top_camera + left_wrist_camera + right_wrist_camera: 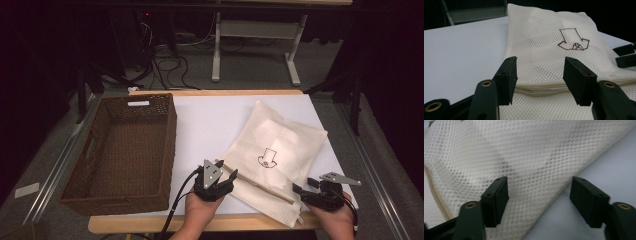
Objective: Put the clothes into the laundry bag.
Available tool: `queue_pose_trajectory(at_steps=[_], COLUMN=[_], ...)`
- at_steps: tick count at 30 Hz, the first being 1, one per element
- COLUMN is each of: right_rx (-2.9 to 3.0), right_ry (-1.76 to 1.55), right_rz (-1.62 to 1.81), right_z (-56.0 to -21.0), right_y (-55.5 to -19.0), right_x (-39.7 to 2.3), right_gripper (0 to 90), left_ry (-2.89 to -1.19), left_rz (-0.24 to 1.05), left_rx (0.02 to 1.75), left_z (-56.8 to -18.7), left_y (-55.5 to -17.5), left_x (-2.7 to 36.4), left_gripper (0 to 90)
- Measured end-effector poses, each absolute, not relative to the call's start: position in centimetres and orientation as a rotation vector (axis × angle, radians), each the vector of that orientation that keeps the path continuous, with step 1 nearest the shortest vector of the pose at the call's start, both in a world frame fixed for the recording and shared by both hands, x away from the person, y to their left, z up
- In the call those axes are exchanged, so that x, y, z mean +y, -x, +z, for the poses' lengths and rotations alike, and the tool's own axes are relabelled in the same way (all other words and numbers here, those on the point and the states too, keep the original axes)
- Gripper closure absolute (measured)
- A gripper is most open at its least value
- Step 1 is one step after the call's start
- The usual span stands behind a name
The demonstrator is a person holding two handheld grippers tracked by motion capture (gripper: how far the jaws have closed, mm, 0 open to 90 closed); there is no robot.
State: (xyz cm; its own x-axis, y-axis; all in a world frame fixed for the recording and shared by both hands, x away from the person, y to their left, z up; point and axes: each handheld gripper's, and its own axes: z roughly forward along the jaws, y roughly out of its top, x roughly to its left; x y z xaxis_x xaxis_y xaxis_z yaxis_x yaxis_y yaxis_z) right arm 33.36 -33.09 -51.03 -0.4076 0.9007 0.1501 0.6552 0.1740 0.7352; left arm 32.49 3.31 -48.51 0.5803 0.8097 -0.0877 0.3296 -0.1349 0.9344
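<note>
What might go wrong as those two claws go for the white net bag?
The left claw may pinch only the top layer of the mesh bag at its zipper edge, so the bag sags open. The right claw straddles the bag's edge and could miss it. The basket wall could snag it.

no readable text, arrow sign on mesh bag (272,145)

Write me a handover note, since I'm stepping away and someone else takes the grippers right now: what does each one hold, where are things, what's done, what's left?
Left gripper: open, at the near left edge of the mesh bag, holding nothing.
Right gripper: open, at the bag's near right corner, holding nothing.
Bag: flat on the white table, zipper edge toward you.
Basket: left of the bag, nothing in it.
Done: both grippers lined up at the bag.
Left: probably grasp the bag and move it to the basket.
</note>
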Motion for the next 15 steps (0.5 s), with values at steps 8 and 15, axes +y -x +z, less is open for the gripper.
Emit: queue_pose_trajectory(at_steps=[8,15], right_rx=[2.199,2.125], right_ry=[-1.398,-1.396], right_rz=[1.051,1.029], right_z=[-50.9,-49.9], right_y=[-33.5,-34.3], right_x=[-32.5,-35.1], right_gripper=[88.4,88.6], left_ry=[-1.734,-1.823], left_rz=[0.568,0.552], left_rx=[0.994,1.053], left_z=[-49.2,-51.1], left_y=[-32.8,-33.8], left_x=[4.1,4.1], left_gripper=[45.3,44.9])
